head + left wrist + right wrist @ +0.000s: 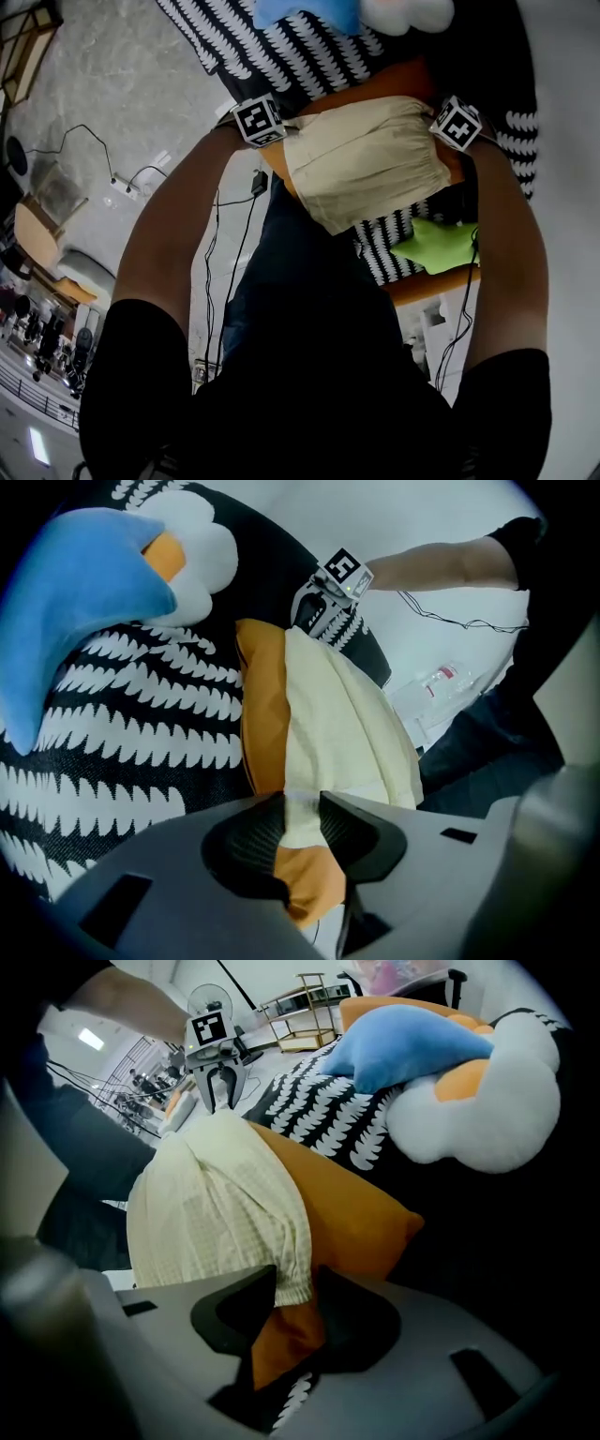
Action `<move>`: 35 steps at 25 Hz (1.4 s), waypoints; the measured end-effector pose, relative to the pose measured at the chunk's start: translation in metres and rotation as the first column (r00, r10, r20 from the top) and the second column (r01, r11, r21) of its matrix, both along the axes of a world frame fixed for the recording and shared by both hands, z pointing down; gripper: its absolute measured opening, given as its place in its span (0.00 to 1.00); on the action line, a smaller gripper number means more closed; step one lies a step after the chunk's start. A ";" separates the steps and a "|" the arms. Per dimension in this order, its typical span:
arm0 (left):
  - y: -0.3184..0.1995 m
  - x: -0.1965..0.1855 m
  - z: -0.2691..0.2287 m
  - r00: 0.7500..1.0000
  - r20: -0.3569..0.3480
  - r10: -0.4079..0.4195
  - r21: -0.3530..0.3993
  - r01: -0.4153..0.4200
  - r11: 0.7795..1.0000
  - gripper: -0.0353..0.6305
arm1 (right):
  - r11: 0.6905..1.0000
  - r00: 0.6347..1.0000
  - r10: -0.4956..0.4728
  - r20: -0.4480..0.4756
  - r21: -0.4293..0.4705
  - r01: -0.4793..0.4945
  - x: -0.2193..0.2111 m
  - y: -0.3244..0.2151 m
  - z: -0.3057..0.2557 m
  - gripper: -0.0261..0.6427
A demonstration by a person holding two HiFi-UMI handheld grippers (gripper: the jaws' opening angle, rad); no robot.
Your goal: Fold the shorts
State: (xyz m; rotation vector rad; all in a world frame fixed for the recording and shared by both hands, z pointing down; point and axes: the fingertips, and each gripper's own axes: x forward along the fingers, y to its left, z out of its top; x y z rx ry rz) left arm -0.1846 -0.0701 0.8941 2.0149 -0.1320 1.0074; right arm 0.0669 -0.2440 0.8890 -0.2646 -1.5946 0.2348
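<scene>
Cream shorts [366, 159] lie spread over an orange cushion [375, 89]. My left gripper [281, 141] is at the shorts' left corner and my right gripper [436, 141] at the right corner. In the left gripper view the left gripper [302, 803] is shut on an edge of the shorts [342, 724], with the fabric pinched between the pads and the orange cushion [261, 714] beneath. In the right gripper view the right gripper [297, 1283] is shut on the gathered hem of the shorts [216, 1213]. Each view shows the other gripper at the far corner: the right one [323, 611] and the left one [217, 1087].
The cushion rests on a black-and-white patterned cover [281, 56]. A blue, white and orange plush toy [422, 1035] lies behind the cushion. A green cloth [436, 244] sits near the front edge. Cables run over the grey floor [122, 103] on the left.
</scene>
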 end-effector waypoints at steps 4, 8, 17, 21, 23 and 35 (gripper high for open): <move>0.005 0.008 -0.010 1.000 0.005 0.013 0.021 -0.013 1.000 0.13 | 1.000 1.000 -0.011 -0.016 0.007 0.011 0.019 0.004 -0.003 0.18; 0.008 0.003 -0.016 0.999 0.023 0.031 0.055 -0.033 0.998 0.10 | 0.998 0.999 -0.043 -0.033 0.034 0.044 0.024 0.002 -0.007 0.11; -0.013 -0.025 -0.031 0.995 0.095 -0.001 0.165 -0.014 0.986 0.09 | 0.977 0.993 -0.116 0.016 0.184 0.111 -0.007 -0.039 -0.028 0.10; -0.023 -0.042 -0.038 0.990 0.130 -0.054 0.204 0.027 0.979 0.09 | 0.951 0.987 -0.154 0.054 0.279 0.133 -0.030 -0.059 -0.037 0.10; -0.030 -0.054 -0.046 0.986 0.143 -0.091 0.234 0.055 0.971 0.09 | 0.936 0.982 -0.173 0.069 0.321 0.143 -0.041 -0.068 -0.047 0.10; -0.024 -0.071 -0.116 0.982 0.121 -0.146 0.380 0.090 0.921 0.09 | 0.888 0.961 -0.224 0.161 0.441 0.133 -0.063 -0.075 -0.103 0.10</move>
